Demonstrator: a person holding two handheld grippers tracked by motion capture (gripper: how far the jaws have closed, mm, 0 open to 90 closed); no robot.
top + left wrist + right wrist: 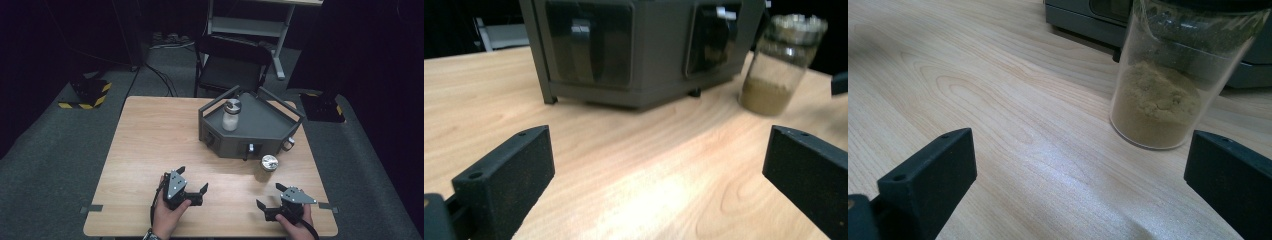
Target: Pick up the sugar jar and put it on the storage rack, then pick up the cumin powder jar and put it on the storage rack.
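A clear jar of brown powder (pixel 267 167) (pixel 780 65) (pixel 1173 75) with a silver lid stands upright on the wooden table, just in front of a dark grey angular rack (pixel 250 127) (pixel 634 50). A second jar with white contents (pixel 231 115) stands on top of that rack. My left gripper (pixel 192 181) (pixel 654 170) is held low over the table's front left, open with nothing between its jaws. My right gripper (pixel 270 196) (pixel 1078 172) sits near the front right, open and empty, a short way short of the brown jar.
The rack's front faces carry small drawers with handles (pixel 581 37) (pixel 251 148). A black chair (pixel 232 60) stands beyond the table's far edge. Bare tabletop (pixel 160 140) stretches across the left half.
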